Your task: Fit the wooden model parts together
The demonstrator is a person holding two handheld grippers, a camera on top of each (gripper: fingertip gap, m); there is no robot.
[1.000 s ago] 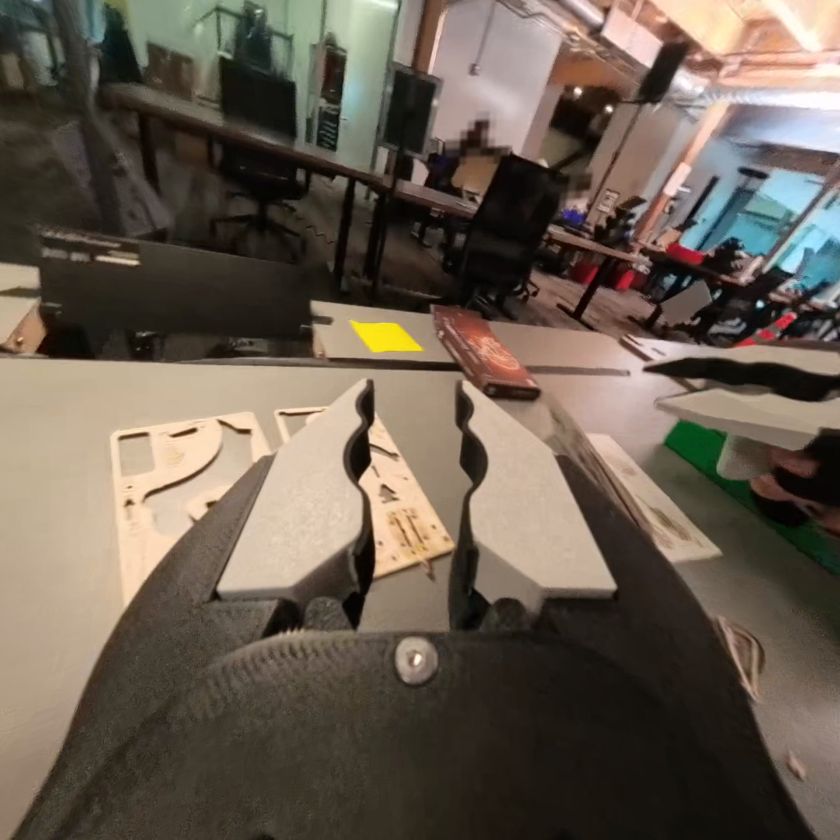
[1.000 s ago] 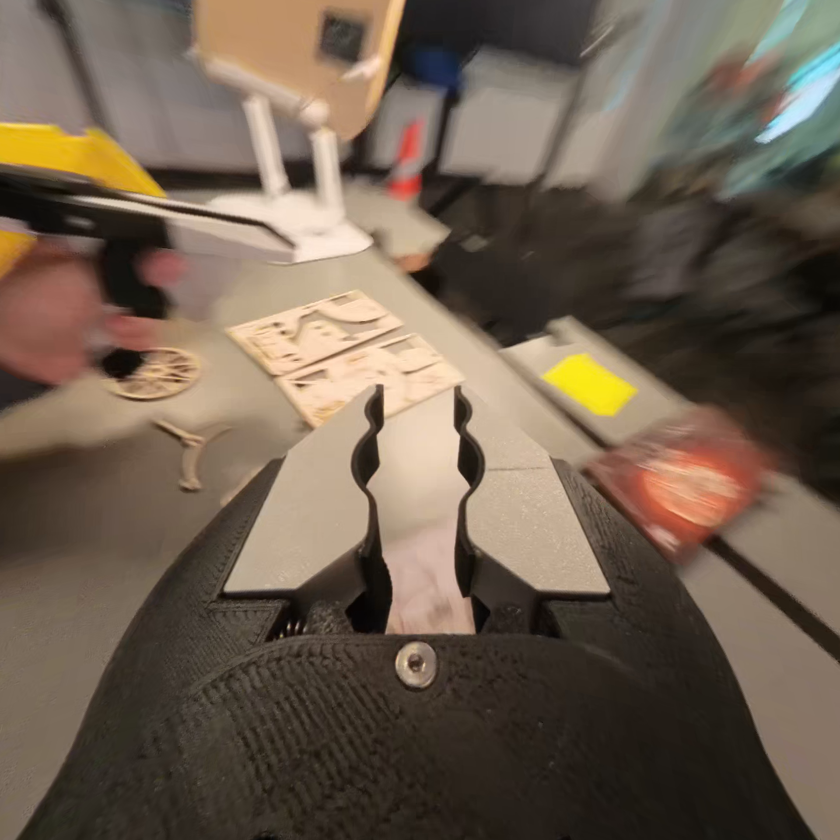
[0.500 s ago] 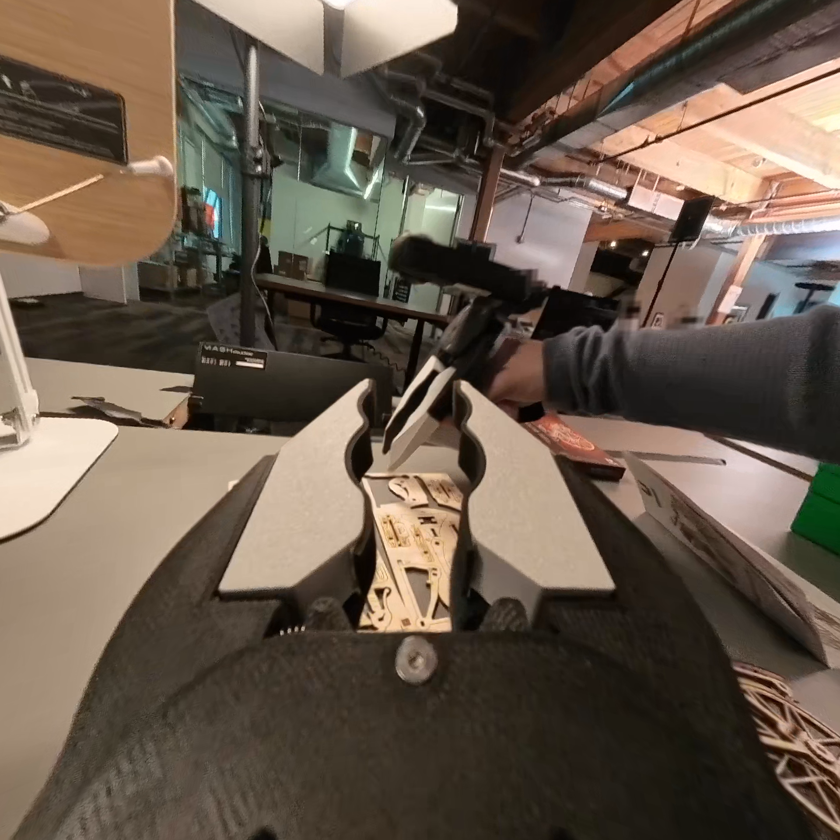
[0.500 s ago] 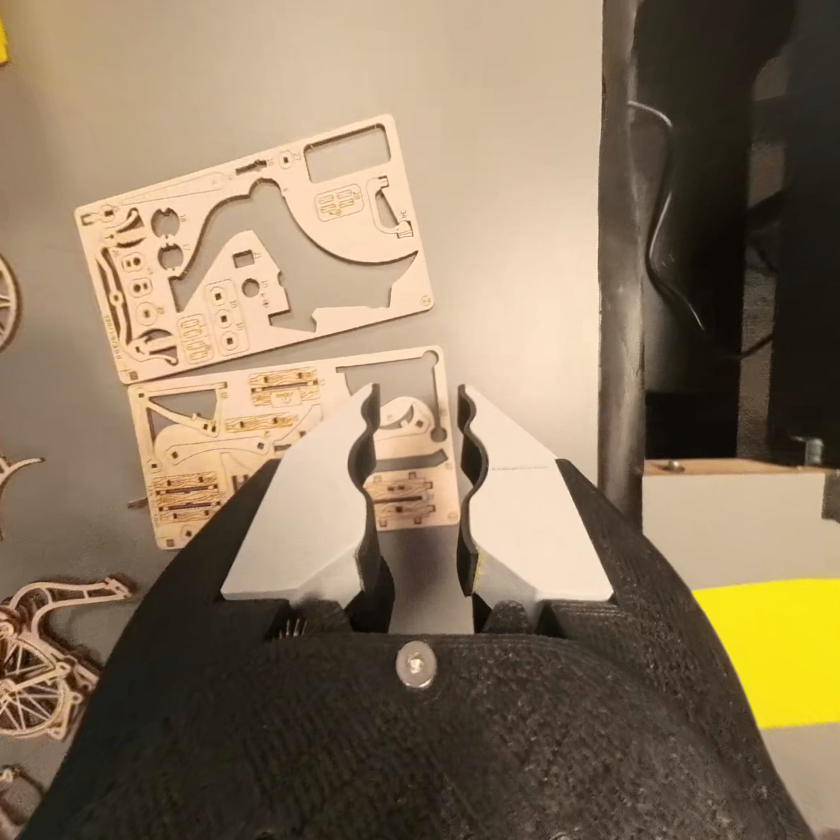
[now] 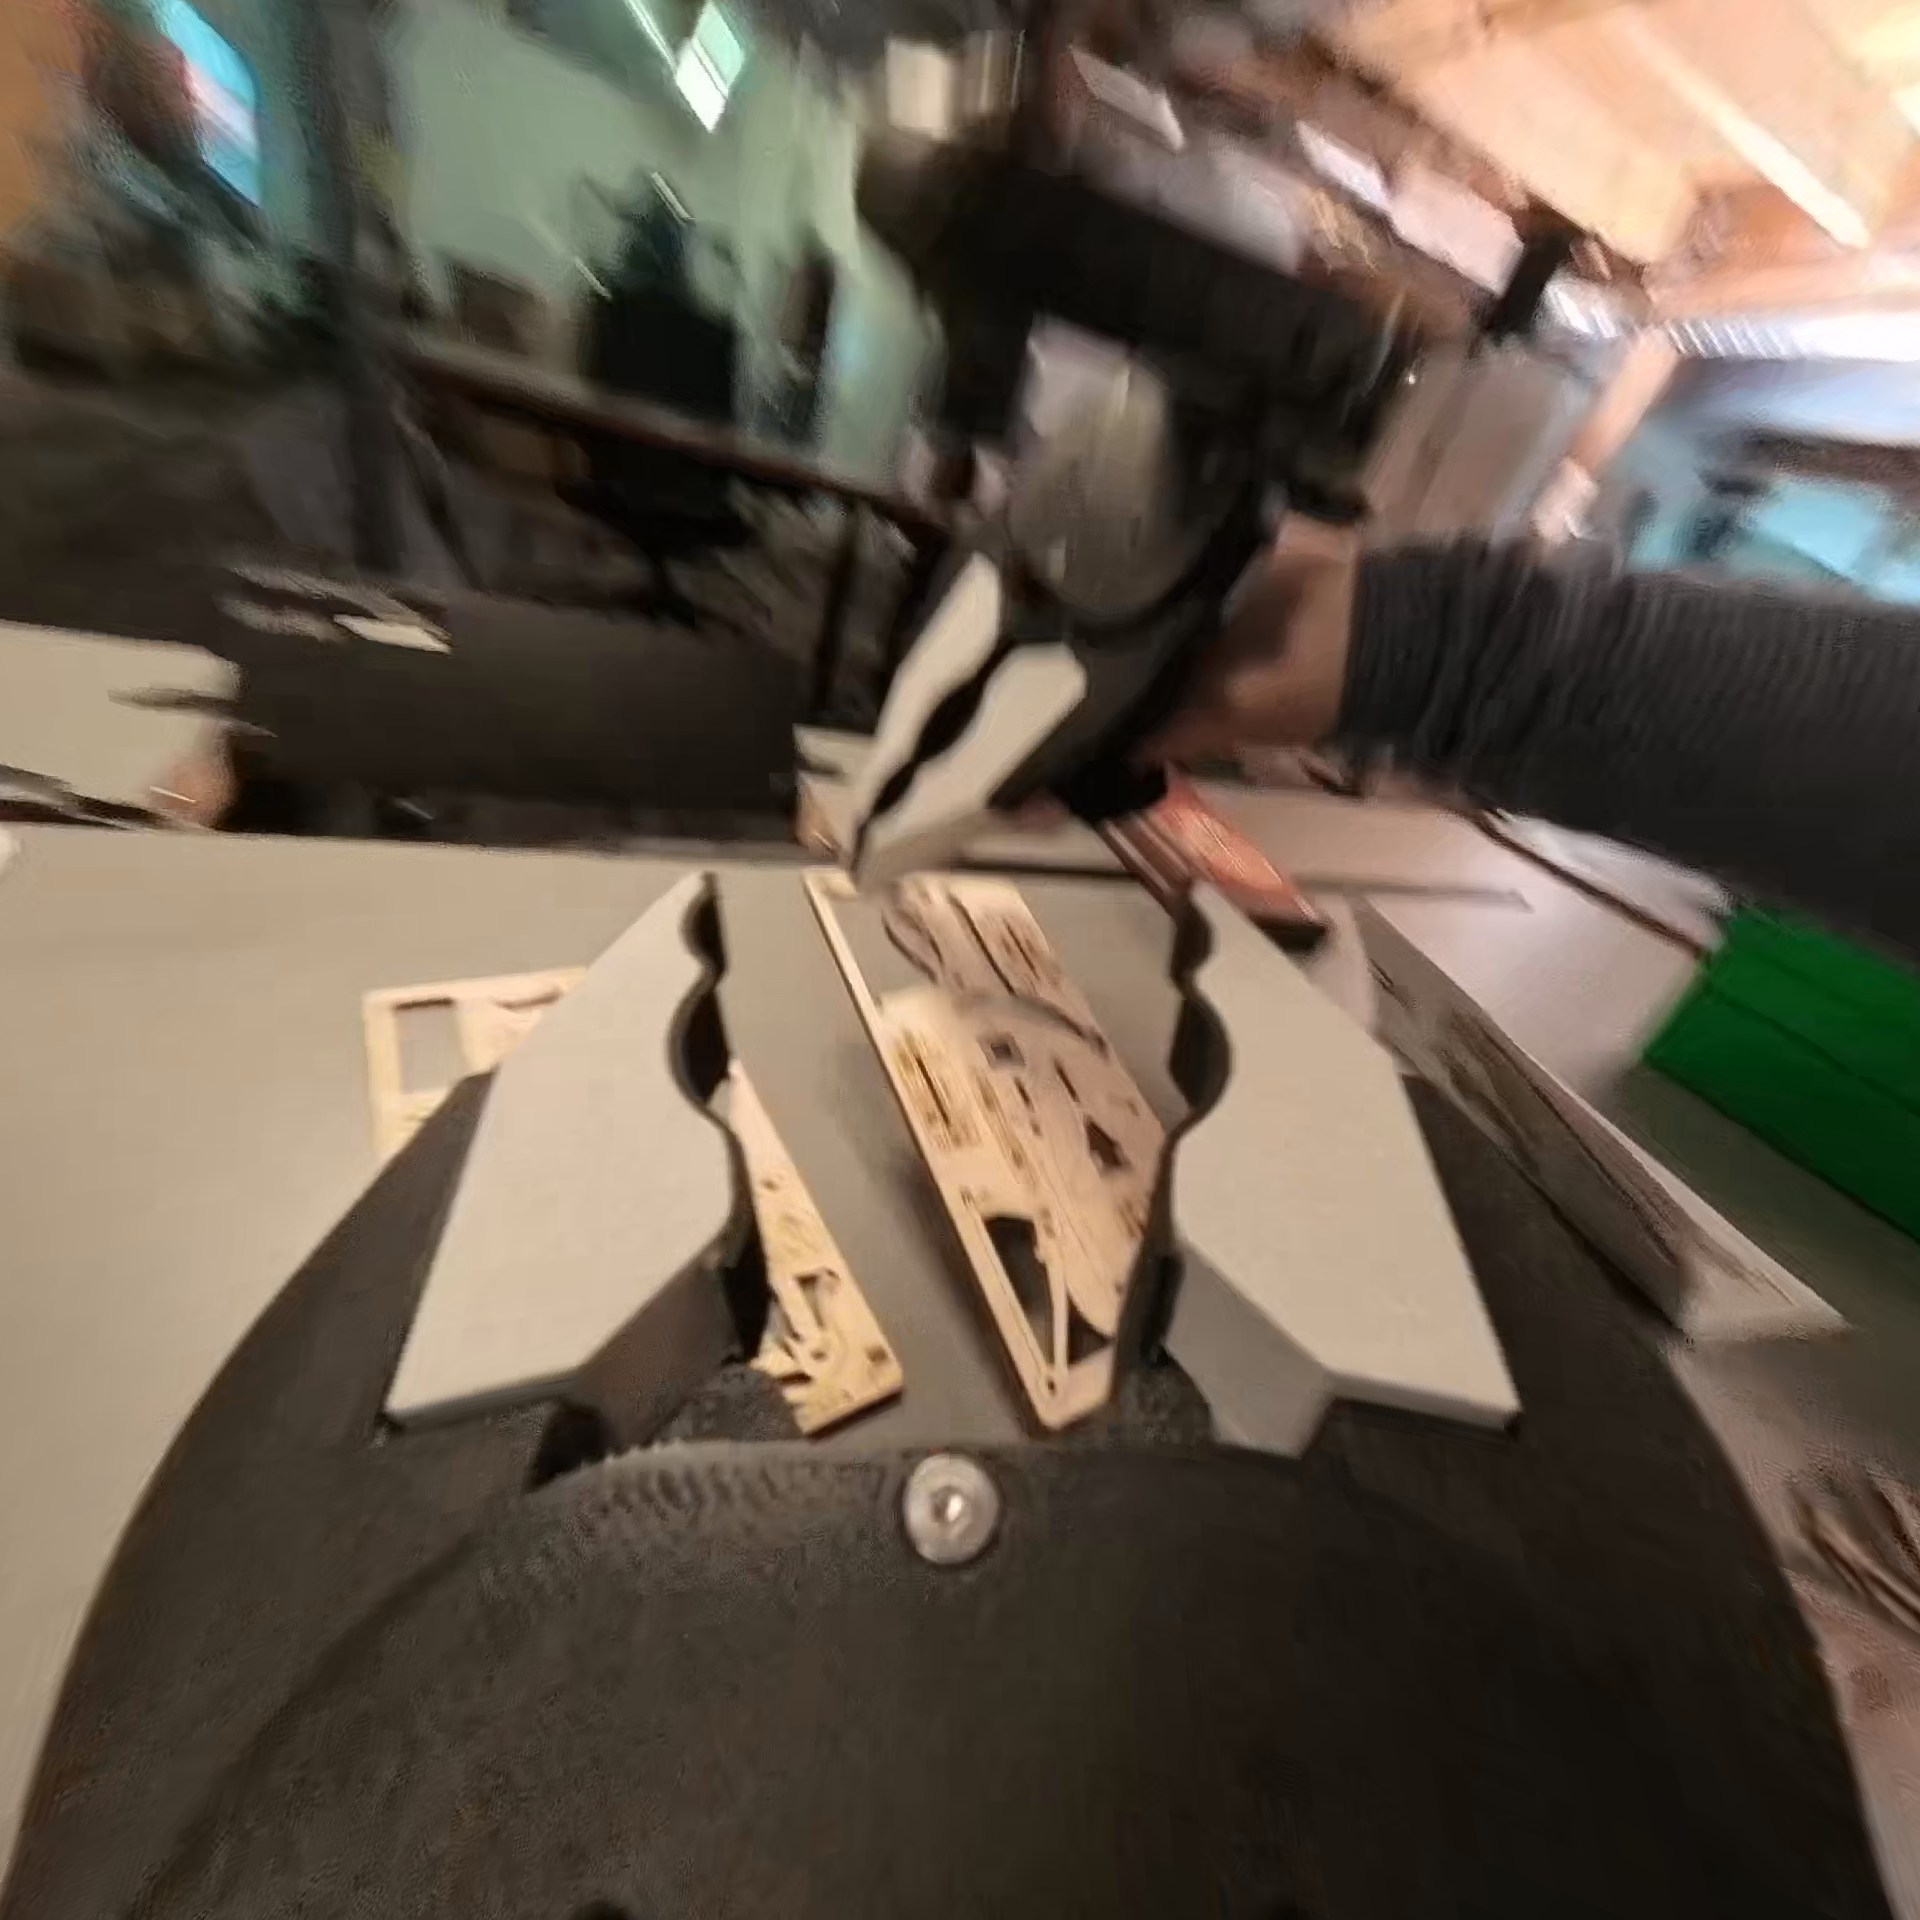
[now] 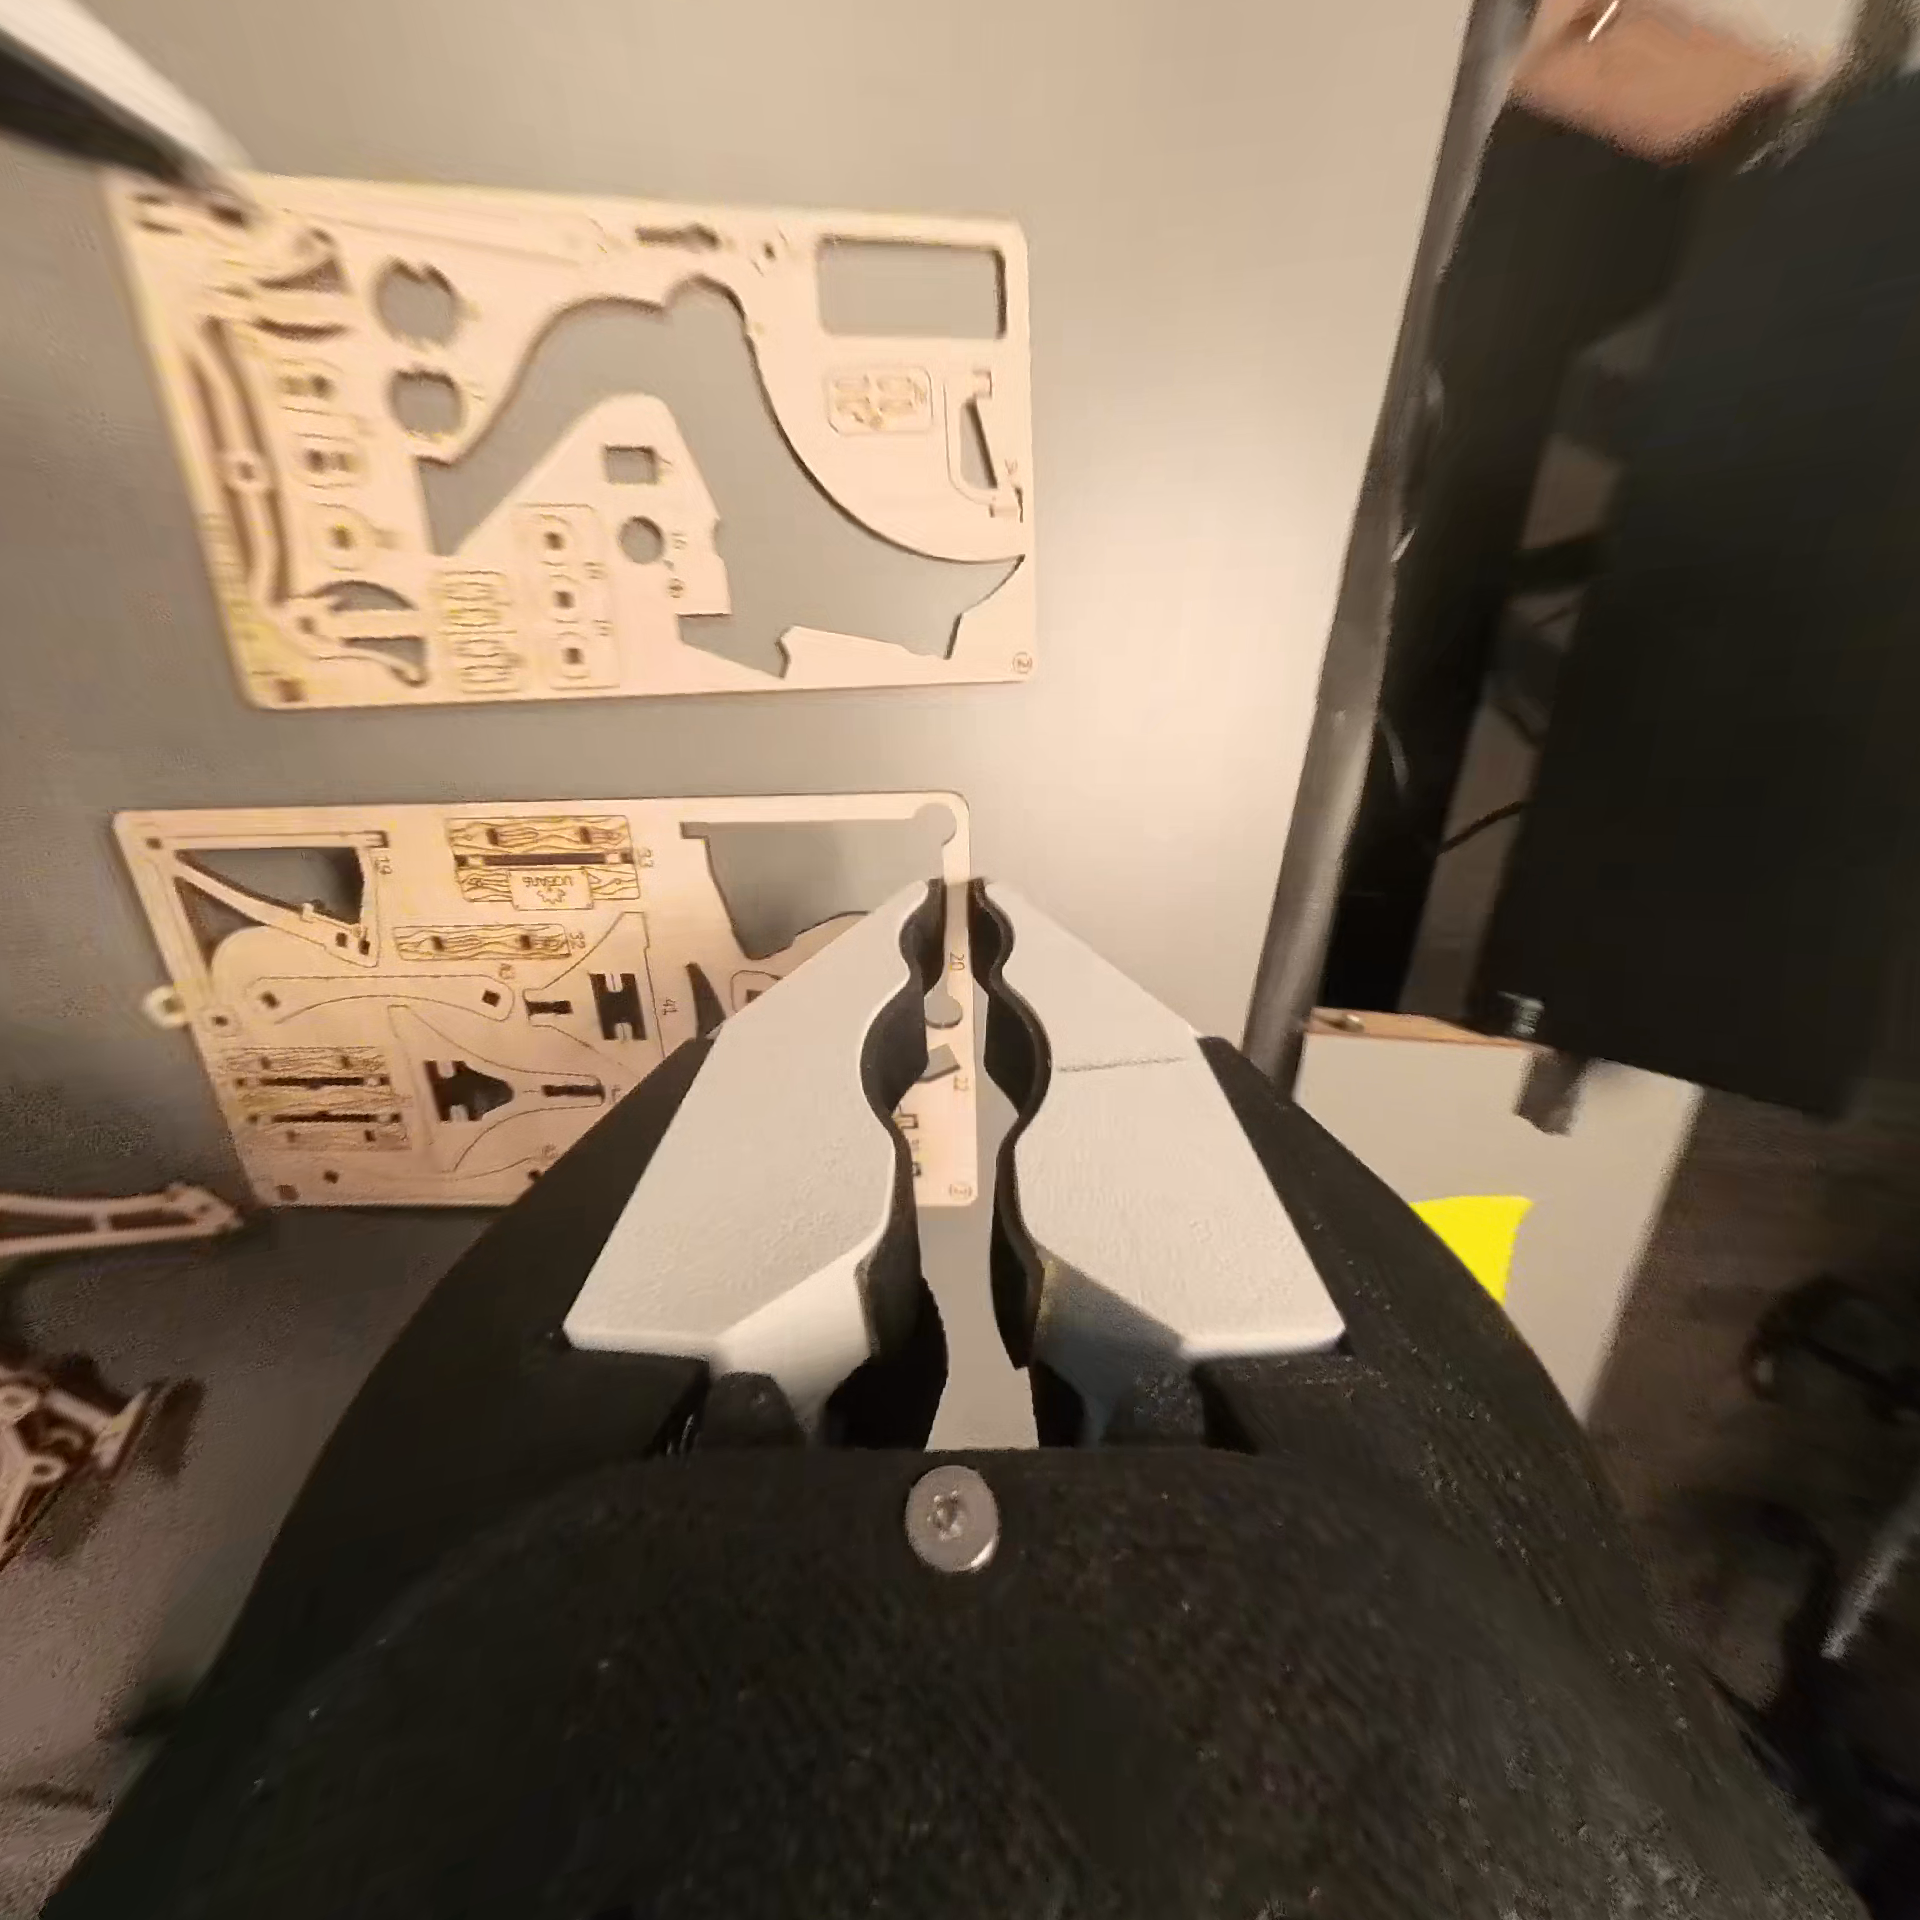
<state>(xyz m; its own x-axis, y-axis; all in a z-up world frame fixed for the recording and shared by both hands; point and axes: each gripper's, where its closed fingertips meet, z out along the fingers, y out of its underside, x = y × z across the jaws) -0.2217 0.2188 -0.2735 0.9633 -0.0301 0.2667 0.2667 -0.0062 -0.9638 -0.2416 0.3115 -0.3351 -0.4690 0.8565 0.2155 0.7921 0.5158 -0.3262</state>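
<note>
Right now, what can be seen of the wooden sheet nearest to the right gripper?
The wooden sheet is a thin, pale, rectangular plywood panel of laser-cut model parts. Several parts are out, leaving gaps. The right gripper has its fingers closed on the sheet's right edge, near a corner. In the blurred left wrist view the sheet seems tilted, one side raised off the grey table.

Left wrist view heavily motion-blurred; background room unreadable. Right gripper (image 5: 883, 842) fingertips smeared; whether they grip the tilted wooden sheet (image 5: 1023, 1132) cannot be told. Right wrist view: lower wooden sheet (image 6: 416, 997) partly hidden behind the fingers (image 6: 769, 1132); wooden pieces (image 6: 62, 1392) cut off at left edge.
</note>
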